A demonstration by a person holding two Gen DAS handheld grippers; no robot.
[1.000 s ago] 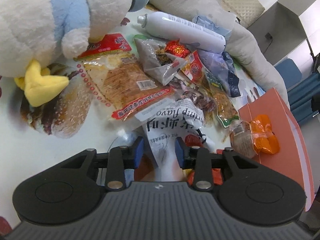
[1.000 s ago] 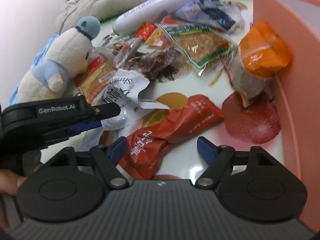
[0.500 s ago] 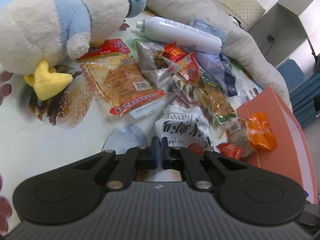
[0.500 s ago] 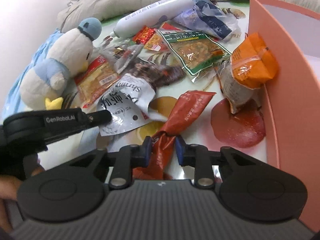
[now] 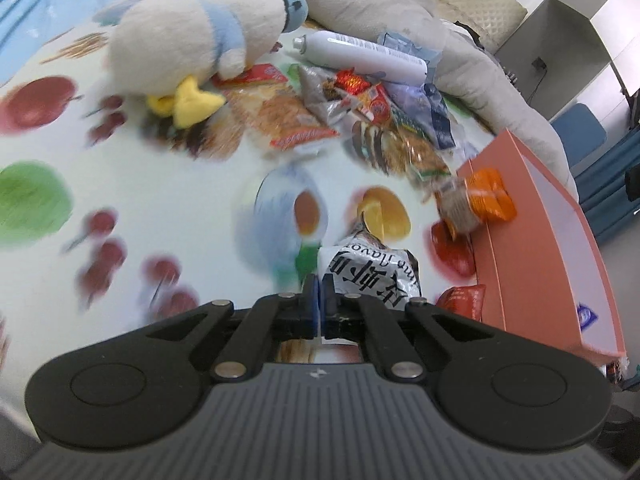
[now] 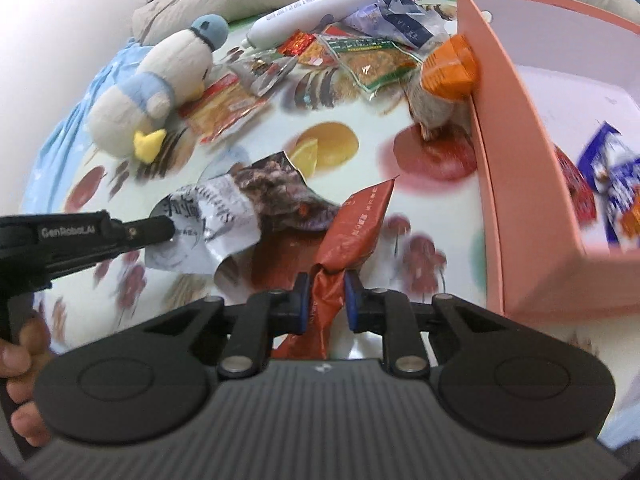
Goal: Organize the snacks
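Note:
My left gripper (image 5: 319,280) is shut on the edge of a white and black shrimp-flavour packet (image 5: 376,276), which hangs lifted off the fruit-print cloth. From the right wrist view, the left gripper (image 6: 168,230) pinches that packet (image 6: 216,220) at its left end. My right gripper (image 6: 325,284) has a crumpled red snack packet (image 6: 356,224) between its pads; the jaws are still closing and squeeze the packet's neck. The red packet (image 5: 462,300) also shows at the lower right of the left wrist view. A pink open box (image 6: 520,160) stands just right of both packets.
Several snack packets (image 6: 612,176) lie inside the box. An orange-topped packet (image 6: 444,68) leans on its outer wall. Farther back are a pile of snacks (image 5: 296,120), a white spray can (image 5: 360,56), a plush penguin (image 5: 200,44) and a grey blanket (image 5: 480,60). A person's hand (image 6: 20,360) holds the left gripper.
Both grippers closed on their packets, the left on the white one and the right on the red one. Both then lifted them and drew back from the pile toward the box.

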